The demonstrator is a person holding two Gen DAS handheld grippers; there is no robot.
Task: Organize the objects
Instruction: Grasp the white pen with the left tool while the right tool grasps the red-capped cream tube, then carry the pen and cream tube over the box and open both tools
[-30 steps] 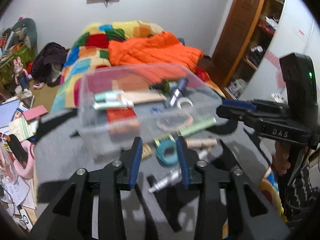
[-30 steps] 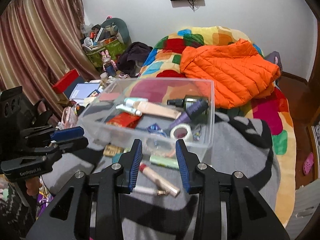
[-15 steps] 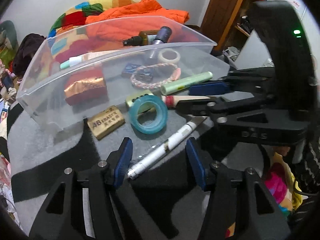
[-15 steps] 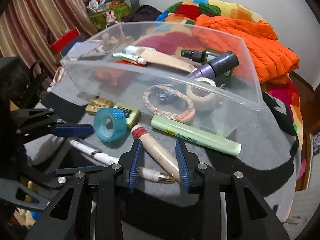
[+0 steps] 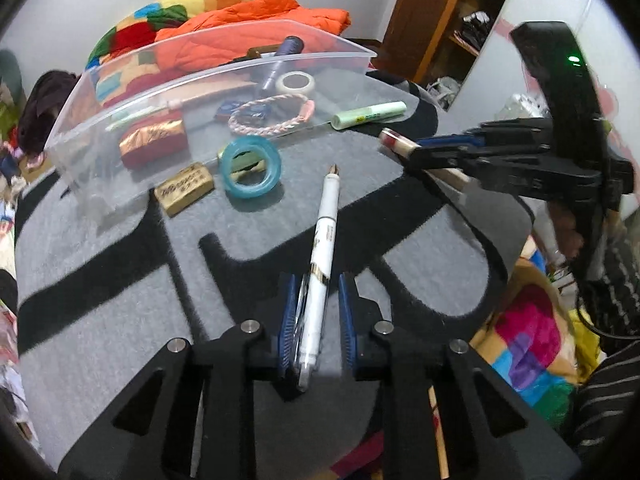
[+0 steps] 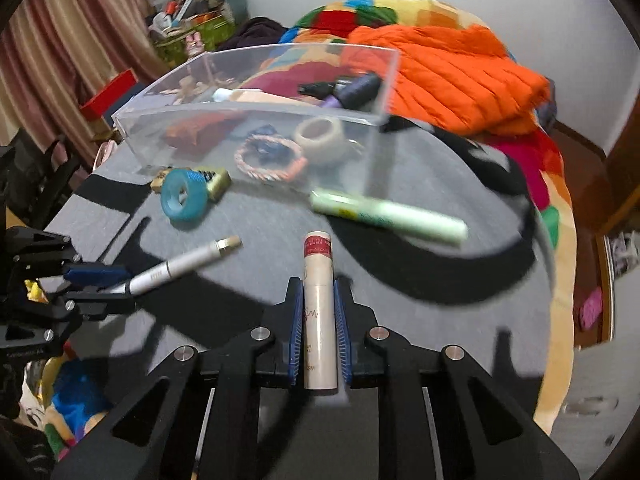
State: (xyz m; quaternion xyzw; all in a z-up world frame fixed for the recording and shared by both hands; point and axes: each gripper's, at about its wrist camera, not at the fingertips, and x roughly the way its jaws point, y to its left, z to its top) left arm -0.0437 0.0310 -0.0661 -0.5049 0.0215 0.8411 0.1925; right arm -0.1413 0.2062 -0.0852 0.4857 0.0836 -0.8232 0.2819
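Note:
My left gripper has its blue pads around the rear of a white pen lying on the grey mat; the pads stand close beside it with a small gap on the right. My right gripper is shut on a beige tube with a red band, which also shows in the left wrist view. The clear plastic bin holds a braided bracelet, a tape roll, a red packet and bottles. A blue tape ring, a gold eraser and a green tube lie outside it.
The grey and black mat lies on a bed with a colourful quilt and an orange jacket. A wooden shelf stands at the right. Clutter and curtains fill the far left of the room.
Both grippers dropped low over the mat. The left one moved onto the white pen and narrowed around it. The right one closed on the beige tube and lifted it.

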